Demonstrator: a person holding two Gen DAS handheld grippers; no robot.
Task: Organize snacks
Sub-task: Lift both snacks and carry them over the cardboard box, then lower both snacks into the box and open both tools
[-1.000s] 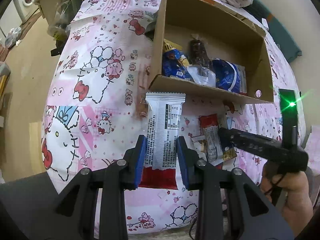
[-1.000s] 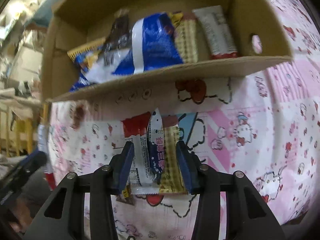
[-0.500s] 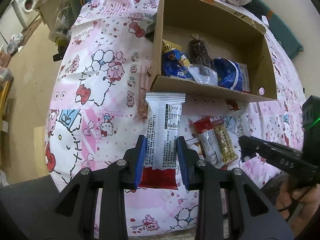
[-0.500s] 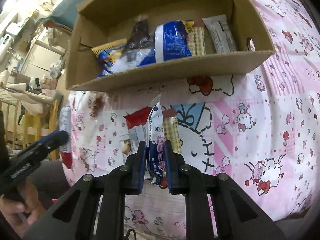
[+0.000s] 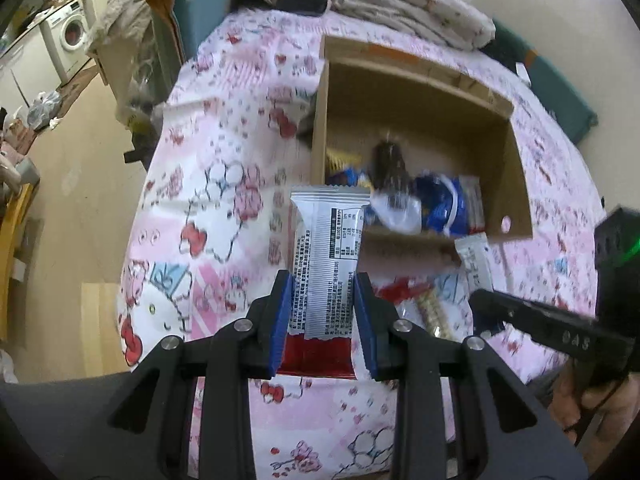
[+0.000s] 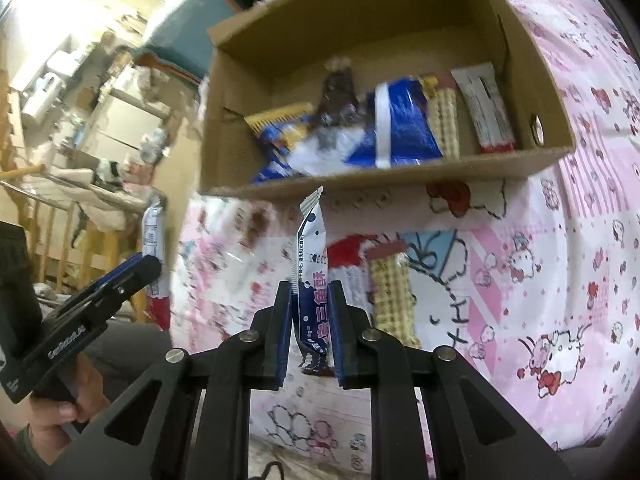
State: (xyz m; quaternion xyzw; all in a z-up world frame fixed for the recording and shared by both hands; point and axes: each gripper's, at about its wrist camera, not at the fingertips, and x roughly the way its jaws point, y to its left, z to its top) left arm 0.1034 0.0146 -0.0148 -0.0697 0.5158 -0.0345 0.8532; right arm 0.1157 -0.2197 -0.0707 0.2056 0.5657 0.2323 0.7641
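**Both grippers hold a snack in front of the box**

The left gripper point(image 5: 323, 312) is clamped on a long silver-white snack bar wrapper with a red end point(image 5: 326, 264), held upright with its printed back facing the camera. The right gripper point(image 6: 309, 328) is clenched on a narrow blue-and-white snack packet with printed characters point(image 6: 313, 280), gripped edge-on between the blue pads.

The open brown cardboard box point(image 6: 400, 178) sits on the pink cartoon-print bedsheet point(image 6: 540, 240), toward the far edge of the bed. The right wrist view looks well into it: a yellow-and-blue packet point(image 6: 280, 128), a dark brown wrapped snack point(image 6: 338, 92), a large blue bag with a white stripe point(image 6: 400, 128), a beige wafer pack point(image 6: 446, 120) and a white bar with a red end point(image 6: 488, 108) at the box's right wall. The left wrist view shows these blurred and partly hidden behind the near wall.

On the sheet just before the box's near wall lie a red-topped packet point(image 6: 352, 256) and a wafer pack in clear wrap point(image 6: 392, 300), side by side. Only the left wrist view shows the washing machine point(image 5: 72, 36) beyond the bed's left edge.
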